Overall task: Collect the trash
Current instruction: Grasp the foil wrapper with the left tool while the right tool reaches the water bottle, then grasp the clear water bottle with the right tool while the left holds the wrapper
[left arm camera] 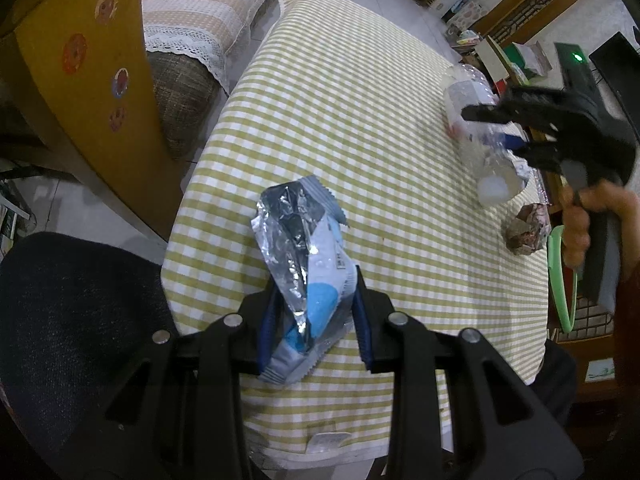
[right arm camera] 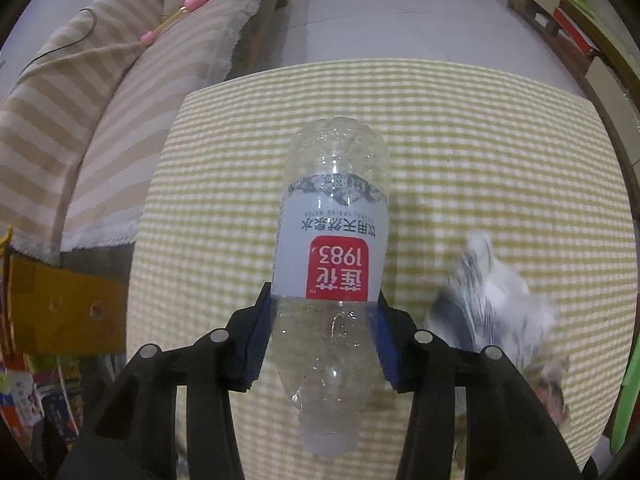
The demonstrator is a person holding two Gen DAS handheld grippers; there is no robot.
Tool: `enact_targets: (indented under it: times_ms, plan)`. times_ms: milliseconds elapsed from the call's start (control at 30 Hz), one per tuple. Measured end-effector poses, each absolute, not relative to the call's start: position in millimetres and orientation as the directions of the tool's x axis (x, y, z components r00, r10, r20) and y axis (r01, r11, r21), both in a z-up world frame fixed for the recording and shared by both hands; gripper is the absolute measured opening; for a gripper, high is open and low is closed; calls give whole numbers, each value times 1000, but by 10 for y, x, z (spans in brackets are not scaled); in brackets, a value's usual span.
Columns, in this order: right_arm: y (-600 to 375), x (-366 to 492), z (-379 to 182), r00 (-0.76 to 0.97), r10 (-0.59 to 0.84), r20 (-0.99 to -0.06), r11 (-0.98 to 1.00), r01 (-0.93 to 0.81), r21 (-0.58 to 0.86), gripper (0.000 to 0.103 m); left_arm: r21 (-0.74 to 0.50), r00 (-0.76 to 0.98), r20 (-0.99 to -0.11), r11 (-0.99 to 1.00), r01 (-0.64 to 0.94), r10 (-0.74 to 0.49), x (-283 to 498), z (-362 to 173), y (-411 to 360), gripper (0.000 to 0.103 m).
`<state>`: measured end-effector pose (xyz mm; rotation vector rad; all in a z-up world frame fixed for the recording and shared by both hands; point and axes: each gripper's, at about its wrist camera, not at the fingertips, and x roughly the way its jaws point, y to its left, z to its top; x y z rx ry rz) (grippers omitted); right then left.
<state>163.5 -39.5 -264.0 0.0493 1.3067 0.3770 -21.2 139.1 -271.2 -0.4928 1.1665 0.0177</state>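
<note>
The checked table [left arm camera: 360,80], covered in a yellow-and-white cloth, is the landmark for everything here. Beside its far-left edge stands a striped sofa [right arm camera: 100,128], and at its near-right corner a green-rimmed basket [left arm camera: 560,280] sits just off the edge, probably where the trash goes.

Above the table's right side, the right gripper [right arm camera: 324,340] has its 2 fingers pressed against the sides of an empty plastic bottle [right arm camera: 332,240], clamping it below the label with the cap end toward the camera. Over the table's near edge, the left gripper [left arm camera: 316,320] pinches a crinkled foil wrapper [left arm camera: 304,256] between its blue pads, closed down to a narrow gap. A crumpled paper ball [left arm camera: 526,232] lies on the table near its right edge, not yet collected.

The risks, as I judge them: the bottle is smooth, thin-walled and round, so a quick swing toward the basket could let it rotate or slide out of the pads. The wrapper is held only at its lower part, and the slippery foil may slip free if the squeeze relaxes. With both grippers loaded, the 2 could also collide near the basket.
</note>
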Motion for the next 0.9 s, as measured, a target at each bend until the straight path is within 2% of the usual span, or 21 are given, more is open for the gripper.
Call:
enact_targets:
  times_ms: [267, 533, 667, 900]
  plan:
    - [-525, 865, -2529, 181, 302, -936, 905, -363, 222, 45, -346, 397, -890, 900, -264, -225, -185, -2723, 1349, 30]
    - [-594, 717, -2689, 167, 281, -945, 920, -326, 216, 48, -334, 394, -893, 905, -262, -216, -175, -2724, 1310, 30]
    - [-553, 753, -2714, 188, 262, -947, 925, -330, 191, 64, -336, 395, -893, 904, -263, -217, -183, -2731, 1312, 30]
    - [-504, 924, -2836, 165, 268, -949, 937, -273, 217, 65, -340, 397, -891, 902, -266, -219, -192, -2733, 1327, 32]
